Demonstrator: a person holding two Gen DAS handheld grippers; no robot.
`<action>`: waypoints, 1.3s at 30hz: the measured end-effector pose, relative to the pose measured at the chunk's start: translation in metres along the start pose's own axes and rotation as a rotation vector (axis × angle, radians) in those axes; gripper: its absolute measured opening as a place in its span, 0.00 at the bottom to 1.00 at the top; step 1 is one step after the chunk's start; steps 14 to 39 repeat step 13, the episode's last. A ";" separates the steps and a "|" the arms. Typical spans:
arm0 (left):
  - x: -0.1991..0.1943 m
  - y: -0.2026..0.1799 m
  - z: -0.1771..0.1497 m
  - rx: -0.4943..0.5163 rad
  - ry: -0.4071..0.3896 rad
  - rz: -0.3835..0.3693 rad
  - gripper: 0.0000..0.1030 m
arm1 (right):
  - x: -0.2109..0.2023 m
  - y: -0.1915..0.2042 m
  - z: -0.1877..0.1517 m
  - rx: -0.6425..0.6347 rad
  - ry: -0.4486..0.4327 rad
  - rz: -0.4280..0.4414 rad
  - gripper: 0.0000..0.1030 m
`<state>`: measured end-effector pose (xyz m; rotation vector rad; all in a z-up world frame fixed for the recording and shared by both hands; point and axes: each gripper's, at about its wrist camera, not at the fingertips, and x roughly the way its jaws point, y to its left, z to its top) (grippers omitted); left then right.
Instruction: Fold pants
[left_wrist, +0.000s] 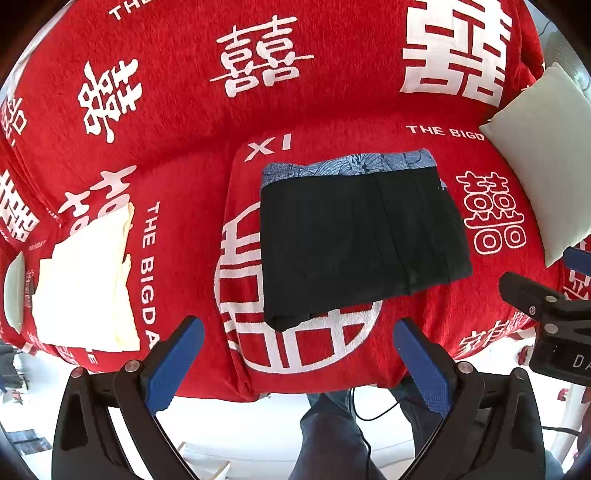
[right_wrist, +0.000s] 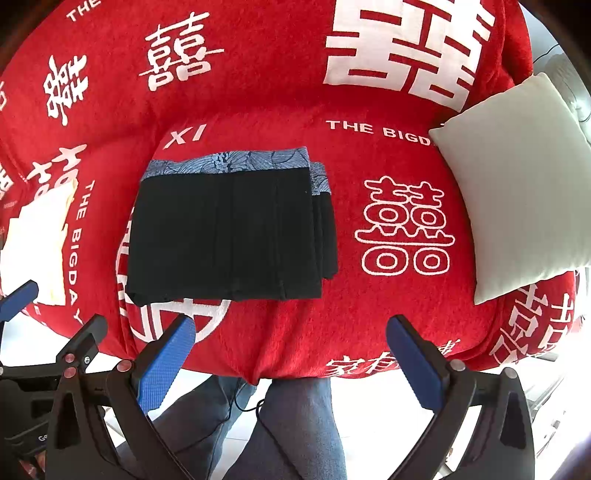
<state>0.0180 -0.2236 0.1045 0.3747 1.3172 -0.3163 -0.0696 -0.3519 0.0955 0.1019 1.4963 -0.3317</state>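
Black pants with a blue patterned waistband lie folded into a compact rectangle on the red sofa seat. They also show in the right wrist view. My left gripper is open and empty, held above the seat's front edge, just short of the pants. My right gripper is open and empty, near the front edge to the right of the pants. The right gripper also shows at the right edge of the left wrist view.
A red blanket with white characters covers the sofa. A folded cream cloth lies at the left. A pale cushion leans at the right. The person's jeans-clad legs and a white floor are below the seat.
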 end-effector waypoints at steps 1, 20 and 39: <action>0.000 0.000 0.000 -0.002 -0.001 0.000 1.00 | 0.000 0.000 0.000 -0.001 0.000 0.000 1.00; -0.003 0.001 -0.002 -0.012 -0.022 -0.012 1.00 | 0.003 0.004 -0.001 -0.008 0.002 -0.004 1.00; -0.003 0.001 -0.002 -0.012 -0.022 -0.012 1.00 | 0.003 0.004 -0.001 -0.008 0.002 -0.004 1.00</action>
